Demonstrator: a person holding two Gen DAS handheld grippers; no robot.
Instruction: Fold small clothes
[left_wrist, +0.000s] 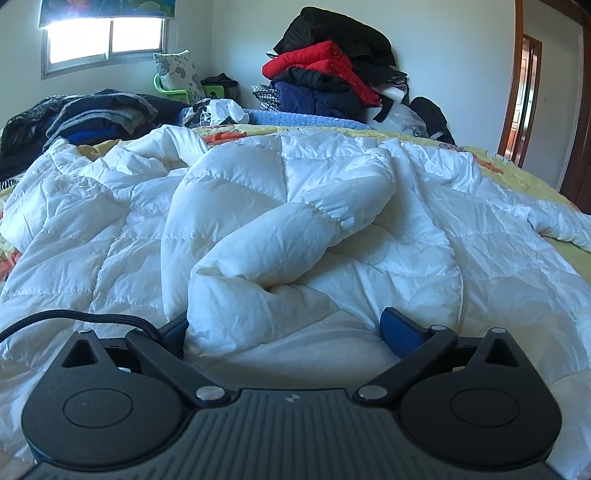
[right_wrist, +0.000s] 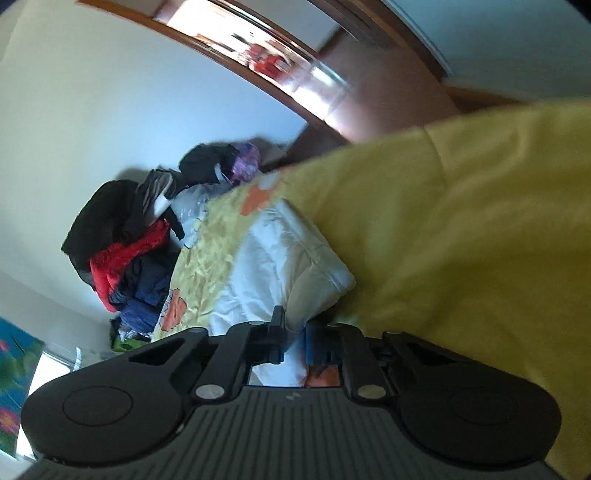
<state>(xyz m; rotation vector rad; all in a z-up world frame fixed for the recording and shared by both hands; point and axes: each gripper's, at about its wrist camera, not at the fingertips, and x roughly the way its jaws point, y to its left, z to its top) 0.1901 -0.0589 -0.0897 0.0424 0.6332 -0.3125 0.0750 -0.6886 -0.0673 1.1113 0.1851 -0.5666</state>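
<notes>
While the white puffer jacket (left_wrist: 295, 206) lies spread across the bed (left_wrist: 524, 166), filling the middle of the left wrist view, the left gripper (left_wrist: 291, 328) sits low in the frame with its jaws spread wide on either side of a bunched sleeve fold, not pressing on it. That stance looks like a readiness to take the fold, or a fresh letting go; which one cannot be told. In the right wrist view, tilted and blurred, the right gripper (right_wrist: 295, 339) has its jaws pressed together on an edge of the same white jacket (right_wrist: 273, 266) at lower centre, probably to hold a corner while the garment is folded. The yellow bedspread (right_wrist: 461, 258) fills the right of that frame. How much cloth the pinch holds is hidden behind the fingers. The left finger pad in the left view is buried under the fabric. A heap of dark and red clothes (left_wrist: 332, 70) stands in the upper middle, and another dark pile (left_wrist: 81, 114) at upper left, details unclear.
</notes>
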